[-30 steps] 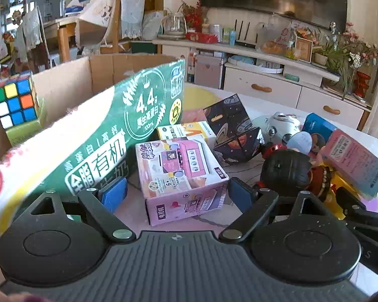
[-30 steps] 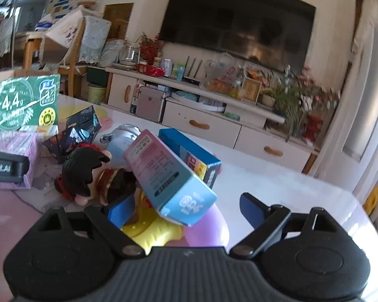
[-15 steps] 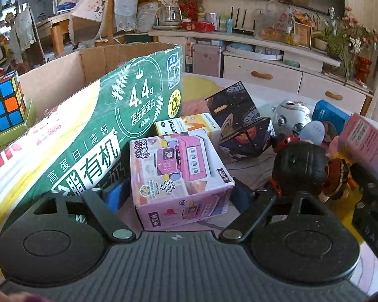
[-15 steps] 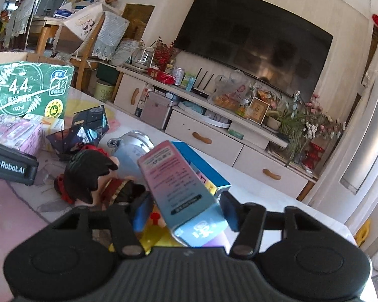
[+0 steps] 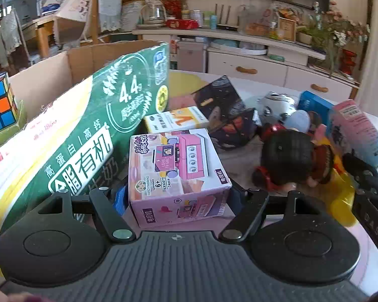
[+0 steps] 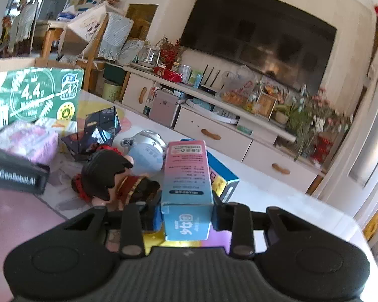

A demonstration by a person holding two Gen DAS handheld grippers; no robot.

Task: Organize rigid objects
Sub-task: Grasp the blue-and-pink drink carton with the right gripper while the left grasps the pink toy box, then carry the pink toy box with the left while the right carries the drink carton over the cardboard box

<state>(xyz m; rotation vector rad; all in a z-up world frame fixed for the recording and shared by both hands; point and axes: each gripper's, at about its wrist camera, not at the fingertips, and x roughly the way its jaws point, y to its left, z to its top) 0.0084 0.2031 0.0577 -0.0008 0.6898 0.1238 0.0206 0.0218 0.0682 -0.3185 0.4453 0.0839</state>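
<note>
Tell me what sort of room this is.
Most likely a home living room: a large dark television hangs on the wall above a long white cabinet with drawers, its top crowded with a framed picture and flowers.

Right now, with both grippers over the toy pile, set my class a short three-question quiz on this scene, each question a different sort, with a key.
1. True or false: the right gripper grips the pink-and-blue carton.
2. Which box sits between the left gripper's fingers? A) pink toy box B) yellow box C) dark space-print box
3. Fill in: the Rubik's cube sits inside the ____ box.

Key: 1 true; 2 A; 3 cardboard.
</note>
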